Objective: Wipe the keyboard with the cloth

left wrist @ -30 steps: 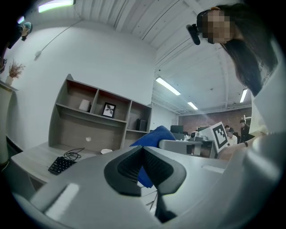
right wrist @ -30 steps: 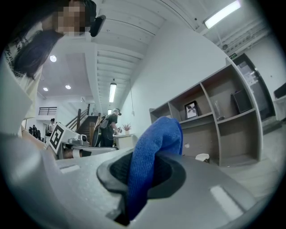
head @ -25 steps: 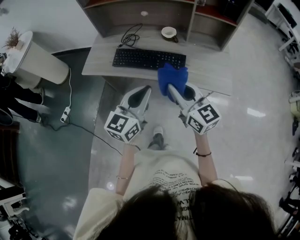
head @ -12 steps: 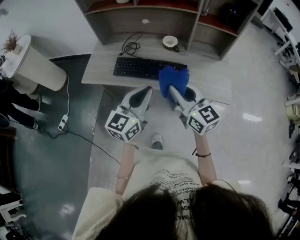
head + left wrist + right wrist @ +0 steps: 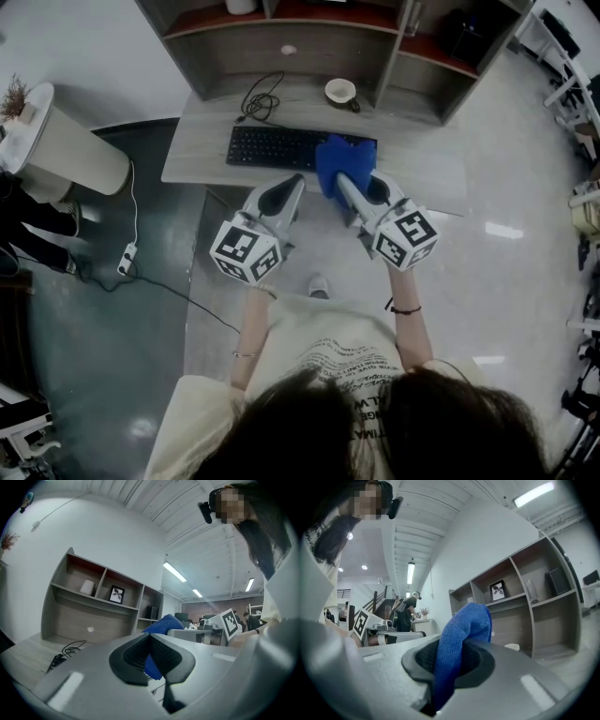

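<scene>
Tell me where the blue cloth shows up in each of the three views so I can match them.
Head view: blue cloth upper centre, at the tip of the right gripper, over the right end of the keyboard.
Left gripper view: centre, just beyond and to the right of the left gripper.
Right gripper view: centre, clamped between the jaws and standing up above them.
Shared landmark: the wooden shelf unit behind the desk.
</scene>
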